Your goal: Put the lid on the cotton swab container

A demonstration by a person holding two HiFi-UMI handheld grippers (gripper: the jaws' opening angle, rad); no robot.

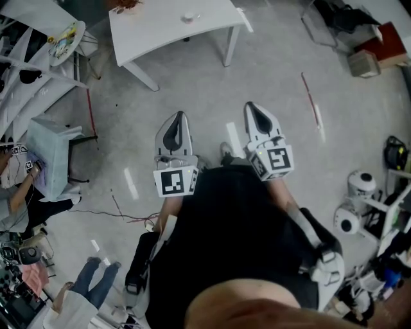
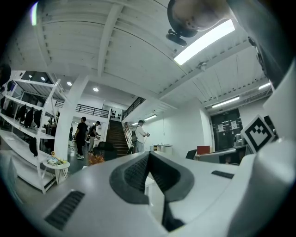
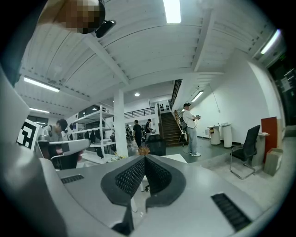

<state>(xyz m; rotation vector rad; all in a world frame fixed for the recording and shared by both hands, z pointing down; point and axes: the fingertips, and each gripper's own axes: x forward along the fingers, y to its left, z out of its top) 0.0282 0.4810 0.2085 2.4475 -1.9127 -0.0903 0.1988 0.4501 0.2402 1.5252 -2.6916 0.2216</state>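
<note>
1. Standing well back from the work here: the left tool (image 1: 178, 119) and the right tool (image 1: 252, 109) are held side by side, pointing about level. Both have their jaws pressed together with nothing between them.
2. Neither the cotton swab container nor its lid can be made out for sure in any view. My best guess is the small pale item (image 1: 188, 17) on the white tabletop (image 1: 154, 29) up ahead, but it's too small to say which of the two it is, or how its long axis runs.
3. That's the relation that matters: the item lies straight ahead of both tools and well apart from them, with bare floor (image 1: 212, 90) between. It lines up more with the left tool, so I'd say that one is slightly nearer.
4. I reckon the next move needs a walk up to the tabletop before any reaching.
5. The floor is grey, smooth and a bit shiny, with a thin red rod (image 1: 311, 103) lying off to the right.
6. The room is a big white open space with shelving racks (image 3: 88, 125), a staircase (image 3: 170, 127), a round side table (image 1: 66, 40) and some people (image 3: 189, 127) standing around.
</note>
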